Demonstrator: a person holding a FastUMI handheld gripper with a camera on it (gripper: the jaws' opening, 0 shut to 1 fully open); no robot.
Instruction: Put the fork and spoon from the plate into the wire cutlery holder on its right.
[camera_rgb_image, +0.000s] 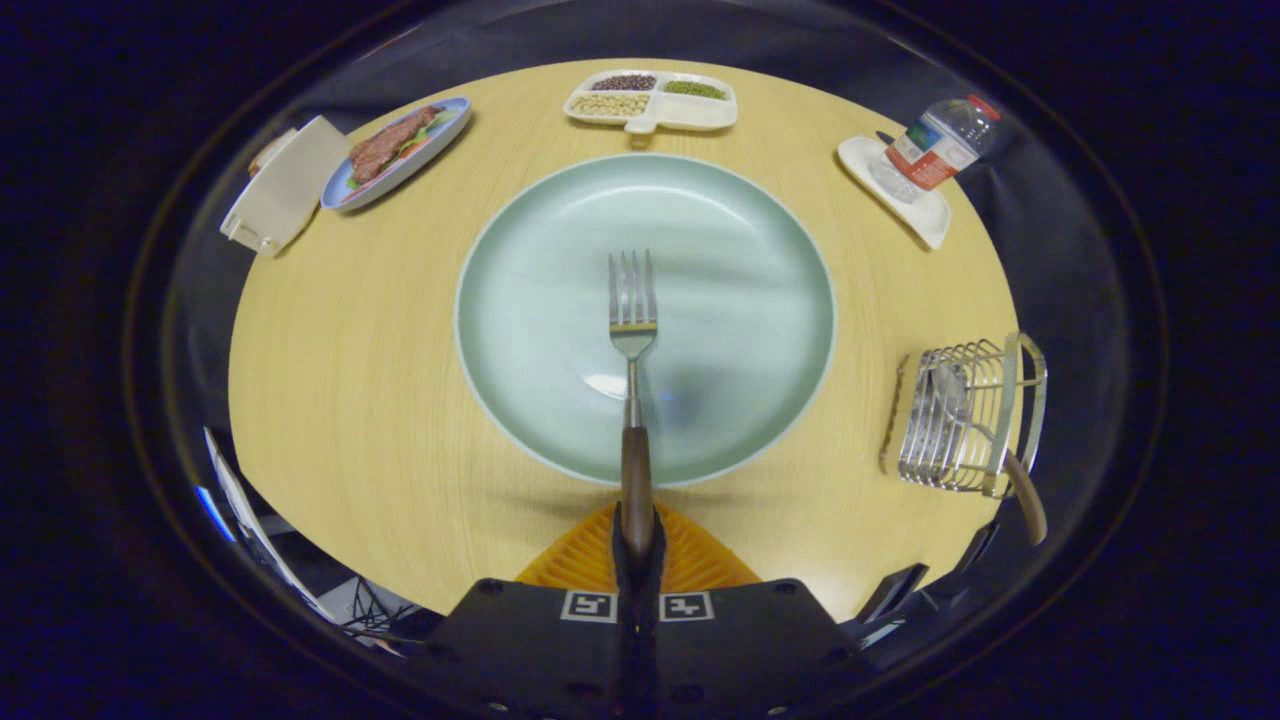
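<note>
Gripper (637, 540) clamped on steel brown-handled fork (633, 330) by handle end — liable to swing, snagging wire cutlery holder (962, 418).

The hand-held two-finger gripper (637, 545) sits at the bottom centre of the frame, pointing straight up the picture. Its two fingers (690, 560) are drawn together, both pressing on the dark wooden handle of a steel fork (634, 400), which sticks out ahead of them in line with the gripper's own axis, tines toward the frame's centre.
</note>
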